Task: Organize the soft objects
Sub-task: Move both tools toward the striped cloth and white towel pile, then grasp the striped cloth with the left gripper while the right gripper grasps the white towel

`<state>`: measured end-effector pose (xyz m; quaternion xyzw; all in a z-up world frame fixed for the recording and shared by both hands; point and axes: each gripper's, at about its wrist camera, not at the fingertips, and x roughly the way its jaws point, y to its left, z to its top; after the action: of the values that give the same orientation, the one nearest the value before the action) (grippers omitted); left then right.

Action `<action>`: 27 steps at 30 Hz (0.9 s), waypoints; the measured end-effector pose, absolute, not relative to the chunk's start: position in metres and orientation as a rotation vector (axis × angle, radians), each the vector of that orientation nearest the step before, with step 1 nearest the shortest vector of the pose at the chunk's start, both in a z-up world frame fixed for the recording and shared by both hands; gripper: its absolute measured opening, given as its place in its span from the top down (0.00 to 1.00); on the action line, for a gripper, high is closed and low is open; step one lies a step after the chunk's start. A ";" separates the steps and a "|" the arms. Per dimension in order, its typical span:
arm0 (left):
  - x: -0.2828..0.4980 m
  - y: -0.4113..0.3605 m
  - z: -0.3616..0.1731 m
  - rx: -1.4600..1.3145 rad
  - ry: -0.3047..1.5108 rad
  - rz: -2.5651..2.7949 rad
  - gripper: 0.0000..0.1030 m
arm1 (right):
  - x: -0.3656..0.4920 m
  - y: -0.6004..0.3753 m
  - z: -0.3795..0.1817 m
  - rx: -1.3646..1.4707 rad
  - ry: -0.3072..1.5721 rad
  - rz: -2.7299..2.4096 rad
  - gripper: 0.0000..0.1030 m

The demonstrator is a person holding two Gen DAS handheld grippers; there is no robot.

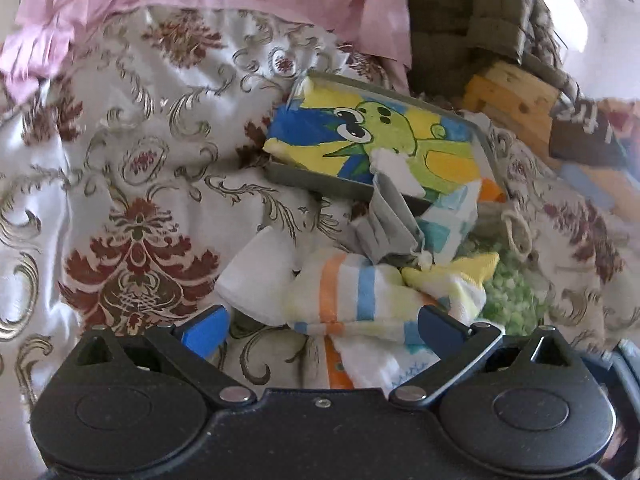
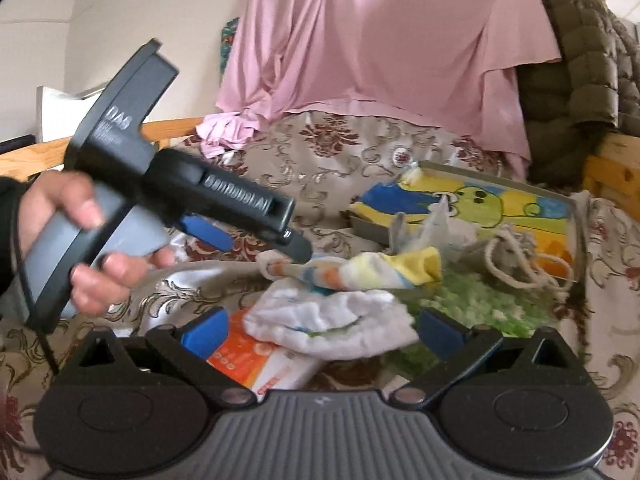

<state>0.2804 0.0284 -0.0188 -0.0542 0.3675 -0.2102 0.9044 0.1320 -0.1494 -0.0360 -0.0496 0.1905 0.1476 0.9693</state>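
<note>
Glossy satin bedspread (image 1: 132, 152), embroidered with dull gold and maroon. At twelve o'clock, smooth pink sheet (image 2: 380, 40) with a faint sheen. Soft terry striped cloth (image 1: 352, 300), fluffy white cloth (image 2: 332, 320). Matt grey tray (image 1: 312, 178) holding a printed cartoon towel (image 1: 360, 136). At two o'clock, rough woven basket (image 1: 460, 12). Matt black plastic left gripper (image 2: 260, 240), blue rubbery pads (image 1: 204, 328).

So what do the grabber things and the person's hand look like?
Each gripper is black with two blue finger pads and round knobs. The left gripper has a grey handle, white lettering and a thin black cable. The hand holding it is bare, with a dark sleeve. The right gripper has a ribbed grey top.
</note>
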 end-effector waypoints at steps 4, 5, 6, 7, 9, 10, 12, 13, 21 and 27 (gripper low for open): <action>0.290 0.040 -0.023 -0.251 0.797 -0.499 0.02 | 0.136 -0.144 -0.041 -0.112 0.401 0.307 0.00; 0.293 0.041 -0.025 -0.266 0.812 -0.511 0.02 | 0.139 -0.142 -0.043 -0.113 0.407 0.305 0.00; 0.295 0.040 -0.028 -0.275 0.826 -0.518 0.03 | 0.142 -0.142 -0.043 -0.113 0.411 0.305 0.00; 0.298 0.038 -0.032 -0.278 0.834 -0.523 0.04 | 0.146 -0.140 -0.044 -0.116 0.415 0.301 0.00; 0.303 0.035 -0.035 -0.272 0.849 -0.525 0.09 | 0.154 -0.136 -0.045 -0.138 0.418 0.293 0.00; 0.306 0.034 -0.035 -0.275 0.856 -0.529 0.12 | 0.160 -0.132 -0.045 -0.159 0.434 0.284 0.00; 0.310 0.035 -0.035 -0.298 0.857 -0.539 0.17 | 0.171 -0.126 -0.045 -0.193 0.476 0.282 0.00; 0.313 0.036 -0.034 -0.318 0.856 -0.548 0.19 | 0.177 -0.124 -0.045 -0.195 0.491 0.286 0.00; 0.335 0.030 -0.047 -0.389 0.921 -0.595 0.27 | 0.203 -0.118 -0.043 -0.147 0.535 0.290 0.00; 0.339 0.018 -0.053 -0.340 0.915 -0.604 0.29 | 0.204 -0.116 -0.051 -0.167 0.552 0.247 0.01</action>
<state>0.3390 0.0179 -0.0530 -0.1609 0.4329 -0.2859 0.8396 0.2042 -0.1161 -0.0514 -0.0821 0.2715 0.1213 0.9512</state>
